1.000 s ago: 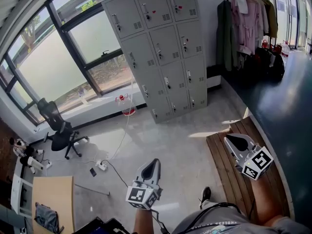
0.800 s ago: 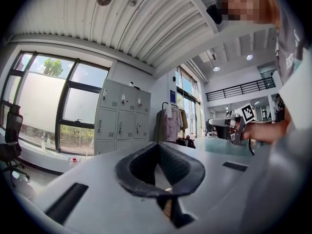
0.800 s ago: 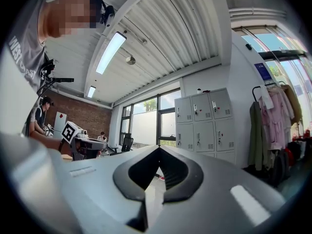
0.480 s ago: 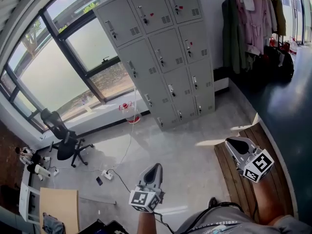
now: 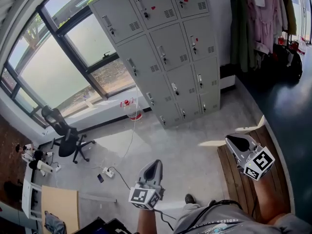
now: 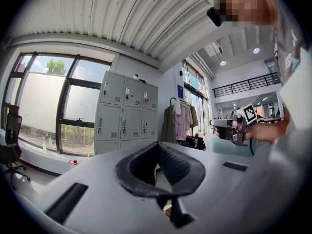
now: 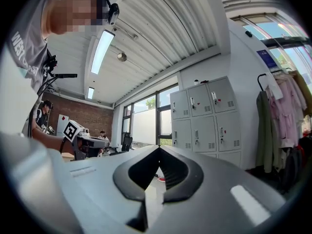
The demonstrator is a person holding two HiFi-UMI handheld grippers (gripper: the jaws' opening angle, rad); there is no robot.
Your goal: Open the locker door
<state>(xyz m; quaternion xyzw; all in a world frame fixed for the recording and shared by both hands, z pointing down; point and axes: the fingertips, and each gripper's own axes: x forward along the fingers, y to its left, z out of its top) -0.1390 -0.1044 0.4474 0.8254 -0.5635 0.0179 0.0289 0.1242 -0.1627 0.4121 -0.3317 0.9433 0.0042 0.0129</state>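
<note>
Overhead, in the head view, the grey locker (image 5: 165, 52) is standing against the wall with every door sitting closed. Both grippers are hovering well apart from it, the left gripper (image 5: 154, 163) below the locker and the right gripper (image 5: 230, 139) off to the locker's lower right. Through the left gripper view, its jaws are pressing together on nothing and pointing toward the locker. Through the right gripper view, its jaws are likewise meeting at the tips, empty, with the locker lying ahead.
</note>
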